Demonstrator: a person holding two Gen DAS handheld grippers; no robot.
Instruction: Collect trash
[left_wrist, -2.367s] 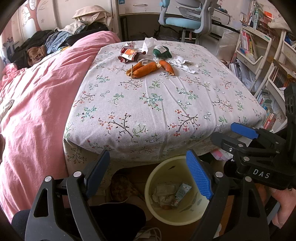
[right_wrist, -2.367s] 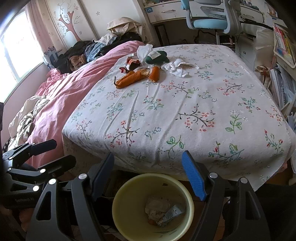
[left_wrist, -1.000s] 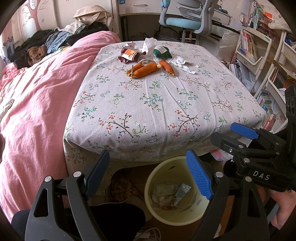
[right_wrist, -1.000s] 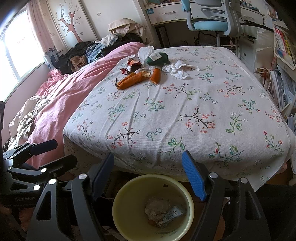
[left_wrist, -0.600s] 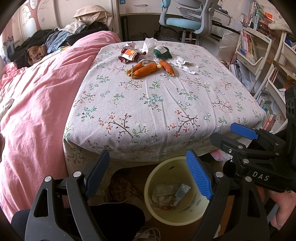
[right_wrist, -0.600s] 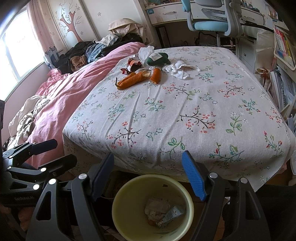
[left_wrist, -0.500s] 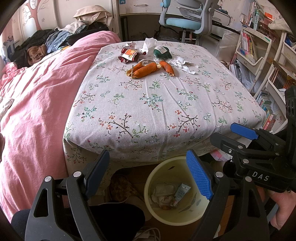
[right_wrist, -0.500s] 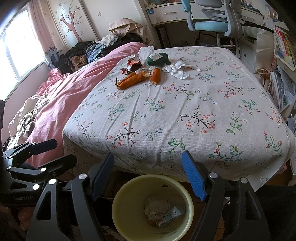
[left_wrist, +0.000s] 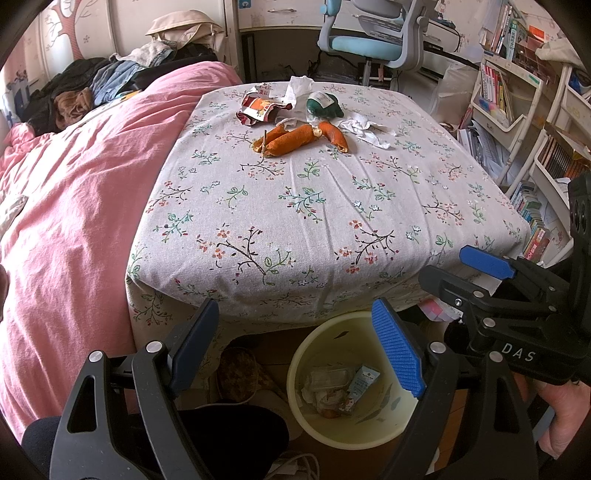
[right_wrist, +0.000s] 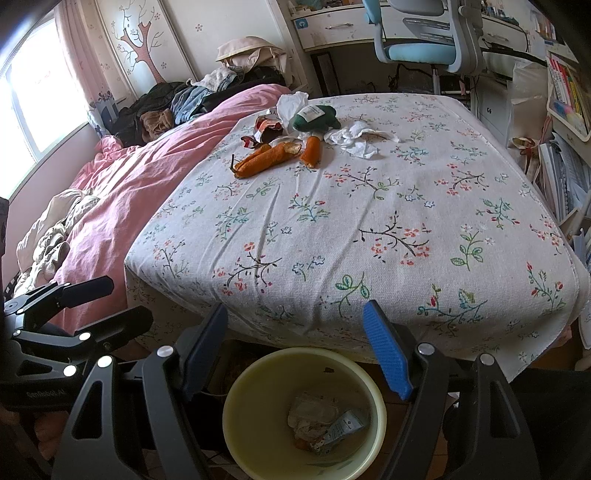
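Gaping empty, both grippers' (left_wrist: 295, 349) (right_wrist: 295, 345) ribbed blue pads frame a round, pale-yellow plastic bin (right_wrist: 258, 439).

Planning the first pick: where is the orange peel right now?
In both wrist views the orange peel lies at the far end of the floral tablecloth, just in front of the red wrapper and left of the crumpled tissue.

Two grippers hang over the floor: the left gripper (left_wrist: 295, 347) and the right gripper (right_wrist: 295, 350). One yellow bin (right_wrist: 255, 435) stands below them. On the flowered cloth (left_wrist: 314, 221) I count one orange peel (left_wrist: 299, 138) in long strips, one red wrapper (left_wrist: 256, 110), one green packet (left_wrist: 321, 105) and two crumpled tissues (left_wrist: 364, 127). One blue chair (left_wrist: 369, 37) stands behind.
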